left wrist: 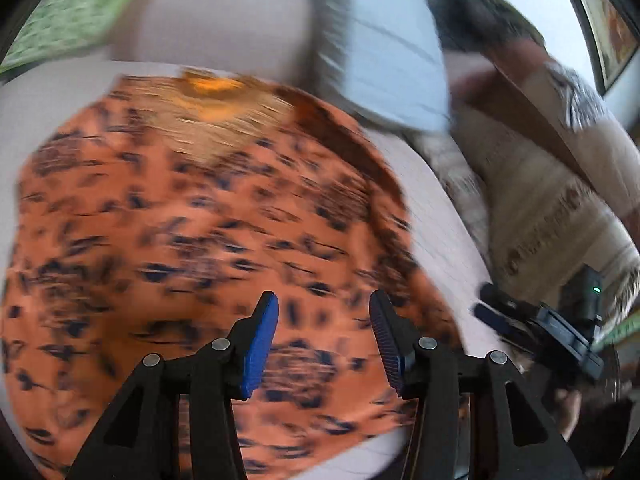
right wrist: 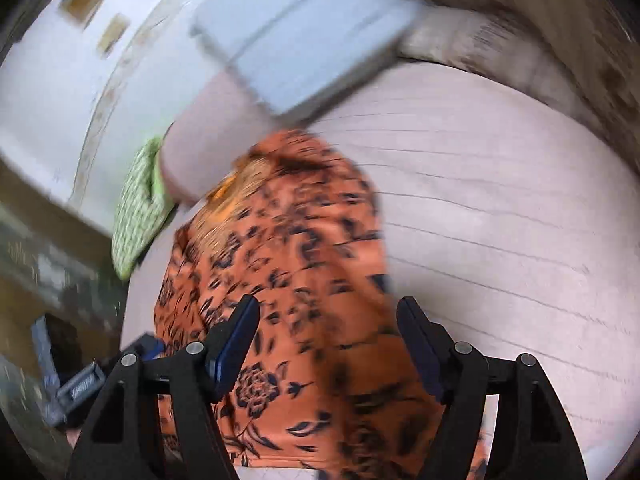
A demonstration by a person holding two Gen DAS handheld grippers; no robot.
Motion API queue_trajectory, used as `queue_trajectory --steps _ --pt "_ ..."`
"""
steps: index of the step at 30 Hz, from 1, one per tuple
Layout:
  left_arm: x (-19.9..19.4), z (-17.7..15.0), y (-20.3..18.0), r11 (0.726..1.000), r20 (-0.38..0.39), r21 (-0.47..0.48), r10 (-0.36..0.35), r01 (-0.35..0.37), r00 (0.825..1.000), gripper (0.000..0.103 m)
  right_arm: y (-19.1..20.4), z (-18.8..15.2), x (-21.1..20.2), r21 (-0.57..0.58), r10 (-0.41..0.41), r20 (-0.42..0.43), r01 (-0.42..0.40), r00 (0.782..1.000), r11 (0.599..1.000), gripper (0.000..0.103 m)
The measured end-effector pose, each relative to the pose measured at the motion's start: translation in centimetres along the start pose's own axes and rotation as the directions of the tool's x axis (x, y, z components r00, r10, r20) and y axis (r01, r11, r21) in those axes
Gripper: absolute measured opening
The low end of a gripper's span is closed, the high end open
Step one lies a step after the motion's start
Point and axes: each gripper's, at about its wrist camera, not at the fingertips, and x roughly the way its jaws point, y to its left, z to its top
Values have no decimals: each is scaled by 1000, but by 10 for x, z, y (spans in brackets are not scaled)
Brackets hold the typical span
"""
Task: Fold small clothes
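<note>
An orange garment with a dark floral print (left wrist: 192,240) lies spread on a pale pink ribbed bedspread (left wrist: 432,216). Both views are motion-blurred. My left gripper (left wrist: 324,312) is open and empty, its blue pads above the garment's near part. My right gripper (right wrist: 328,316) is open and empty above the same garment (right wrist: 304,280), near its right edge. The right gripper also shows in the left wrist view (left wrist: 532,332) at the far right, beside the garment. The left gripper shows in the right wrist view (right wrist: 120,364) at the lower left.
A light blue pillow (left wrist: 396,60) lies beyond the garment, also in the right wrist view (right wrist: 304,40). A green patterned cloth (right wrist: 140,208) hangs at the bed's left side. The person holding the grippers (left wrist: 540,140) stands at the right. The bedspread (right wrist: 500,200) stretches to the right.
</note>
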Motion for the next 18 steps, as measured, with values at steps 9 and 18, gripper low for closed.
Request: queue_trajectory --steps 9,18 --pt "94 50 -77 999 -181 38 -23 31 983 47 -61 -8 43 222 97 -201 -51 975 974 47" --pt "205 80 -135 994 -355 111 28 12 934 47 -53 -20 10 260 205 -119 -169 971 951 6"
